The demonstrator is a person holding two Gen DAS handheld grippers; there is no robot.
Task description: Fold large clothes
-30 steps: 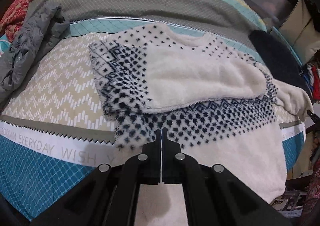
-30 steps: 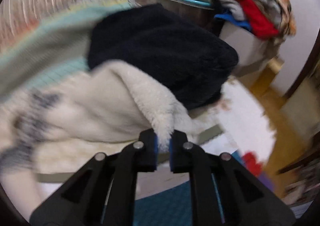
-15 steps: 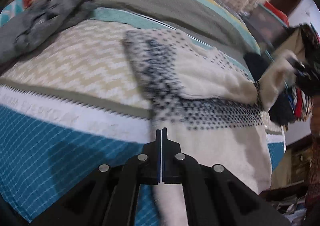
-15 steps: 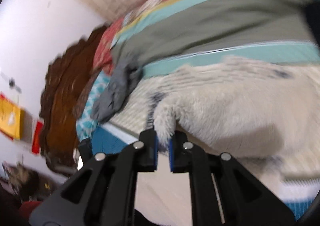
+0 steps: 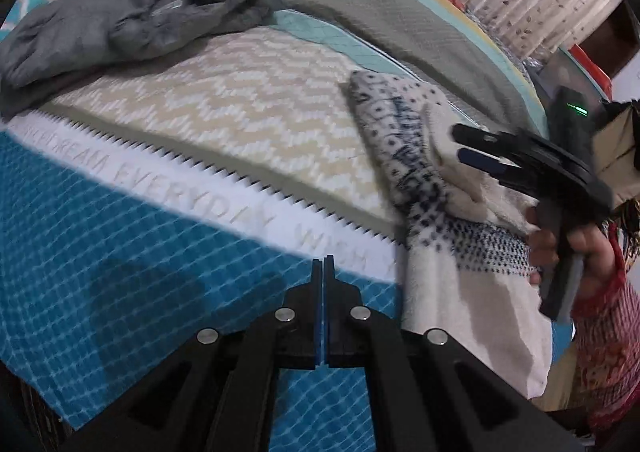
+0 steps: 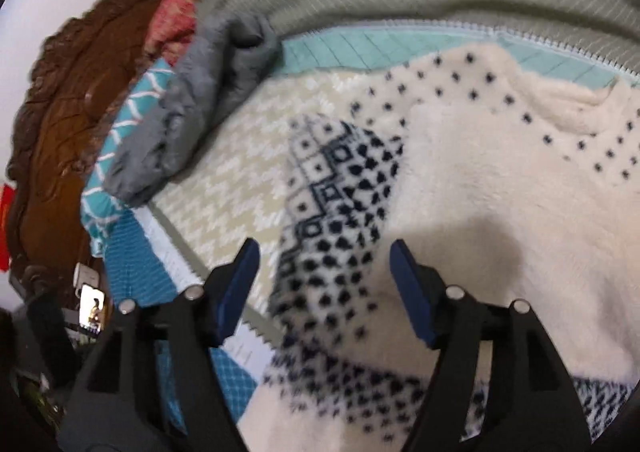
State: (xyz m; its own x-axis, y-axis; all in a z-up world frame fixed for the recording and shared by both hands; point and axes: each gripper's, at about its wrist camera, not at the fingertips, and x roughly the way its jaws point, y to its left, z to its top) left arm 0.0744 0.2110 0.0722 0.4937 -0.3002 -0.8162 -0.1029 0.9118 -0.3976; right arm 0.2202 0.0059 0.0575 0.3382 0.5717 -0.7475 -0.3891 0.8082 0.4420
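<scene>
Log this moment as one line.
left tool: shut, empty, over bedspread | right tool: open above sweater | sleeves folded in | grey jacket: aside

My left wrist view blurred; sweater (image 5: 460, 284) partly hidden behind my right gripper (image 5: 466, 146). Quilt (image 5: 224, 120) lettering beside sweater half-legible. Right wrist view cut sweater (image 6: 480, 192) off at right edge.

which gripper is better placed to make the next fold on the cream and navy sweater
Probably the right. The right gripper is open and hovering directly over the sweater, its fingers straddling the patterned folded edge. The left gripper is shut, holding nothing, and sits over the blue quilt, beside the sweater.
</scene>
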